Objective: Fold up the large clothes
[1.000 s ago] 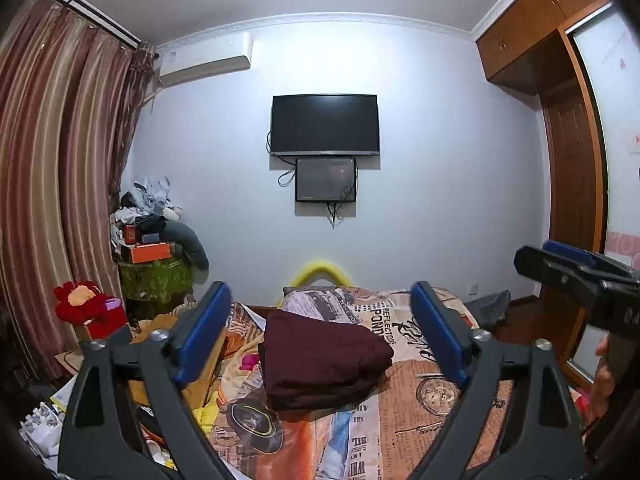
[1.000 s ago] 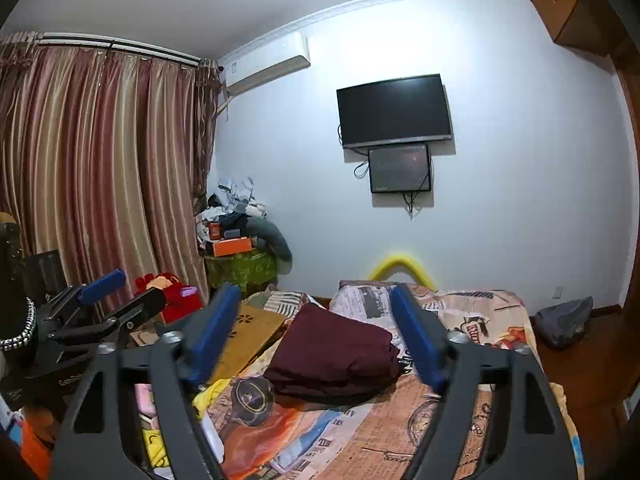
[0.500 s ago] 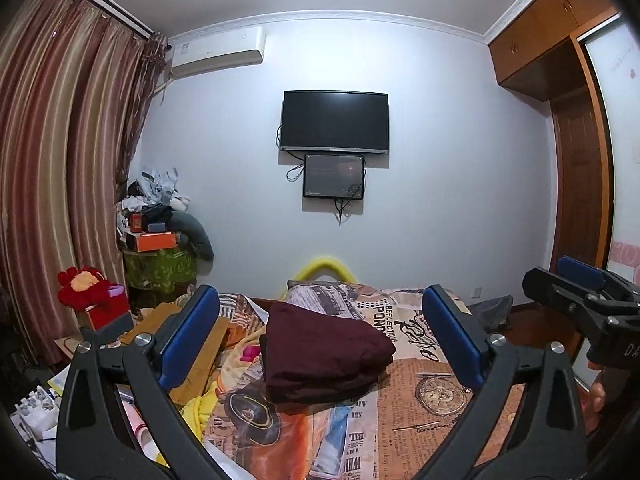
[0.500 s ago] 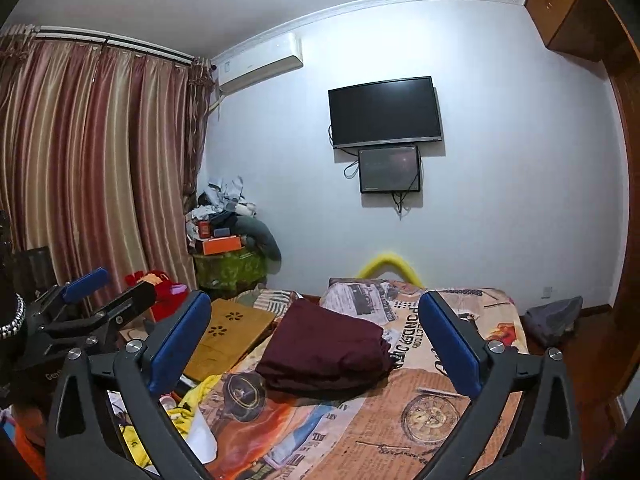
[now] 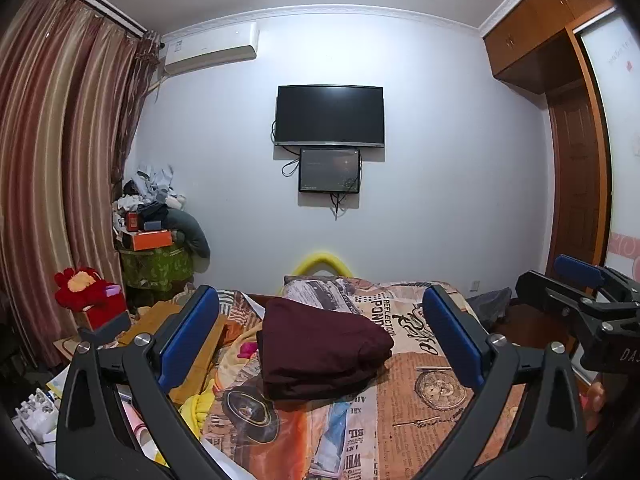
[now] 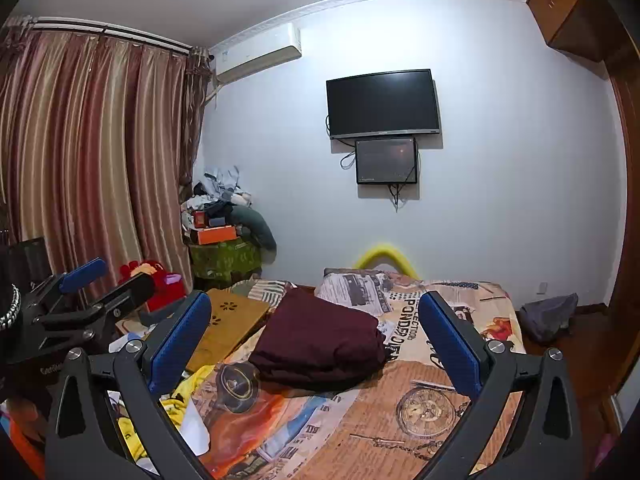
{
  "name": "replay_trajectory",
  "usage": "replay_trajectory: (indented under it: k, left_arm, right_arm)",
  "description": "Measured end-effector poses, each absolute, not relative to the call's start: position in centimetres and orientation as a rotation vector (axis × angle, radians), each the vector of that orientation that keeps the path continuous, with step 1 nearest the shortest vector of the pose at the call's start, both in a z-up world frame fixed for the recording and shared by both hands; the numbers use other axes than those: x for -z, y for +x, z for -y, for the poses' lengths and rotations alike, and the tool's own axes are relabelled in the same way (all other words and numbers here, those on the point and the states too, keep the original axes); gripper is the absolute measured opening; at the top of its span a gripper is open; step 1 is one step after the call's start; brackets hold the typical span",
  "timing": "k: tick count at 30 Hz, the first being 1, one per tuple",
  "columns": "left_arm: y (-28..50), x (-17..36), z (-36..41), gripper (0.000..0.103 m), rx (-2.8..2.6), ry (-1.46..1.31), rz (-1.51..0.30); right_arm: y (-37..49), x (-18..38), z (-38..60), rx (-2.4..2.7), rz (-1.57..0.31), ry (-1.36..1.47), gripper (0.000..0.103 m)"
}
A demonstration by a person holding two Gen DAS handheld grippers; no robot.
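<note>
Bed point(image 5: 420, 432) with a newspaper-print cover carries everything; its far end sits below a wall-mounted TV point(image 5: 330, 115). Striped curtains point(image 5: 52, 184) hang past the bed's left edge, with a cluttered stand in that corner. Maroon garment point(image 5: 320, 346) lies near the middle of the bed, toward the left edge, already folded into a thick, roughly rectangular stack of several layers; same bundle in the right wrist view point(image 6: 320, 340). Task judged essentially complete for this piece. Handling estimate: soft, limp fabric, moderately heavy for cloth because of the layering, not slippery, not fragile; the stack would sag and unfold if lifted by one corner. Best hold judged to be the thick folded edge nearest the cameras, pinching all layers at two well-separated points, one per gripper. Yellow cloth point(image 6: 188, 396) is crumpled at the near left edge. Left gripper point(image 5: 320, 344): jaws spread wide, nothing between them, held above the bed. Right gripper point(image 6: 316, 344): likewise wide apart and empty, clear of the garment.
</note>
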State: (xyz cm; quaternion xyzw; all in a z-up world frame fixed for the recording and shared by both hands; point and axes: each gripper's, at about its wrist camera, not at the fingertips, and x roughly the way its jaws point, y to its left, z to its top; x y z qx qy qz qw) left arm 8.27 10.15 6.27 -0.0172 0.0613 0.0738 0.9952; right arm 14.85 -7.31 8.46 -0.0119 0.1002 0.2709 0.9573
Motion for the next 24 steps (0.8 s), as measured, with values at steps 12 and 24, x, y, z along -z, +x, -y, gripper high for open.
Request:
replay_trajectory:
  k: [12,24]
  left_arm:
    - [8.4,-5.8,-9.0,0.102,-0.152,0.015,-0.127]
    - [8.5,-5.6,-8.8,0.102,-0.154,0.001,-0.133]
  right_arm:
    - [14.7,-8.8,7.6,-0.539,-0.213,-0.034,0.103]
    - [14.6,-8.9,7.8,-0.53,-0.218,-0.034,0.103]
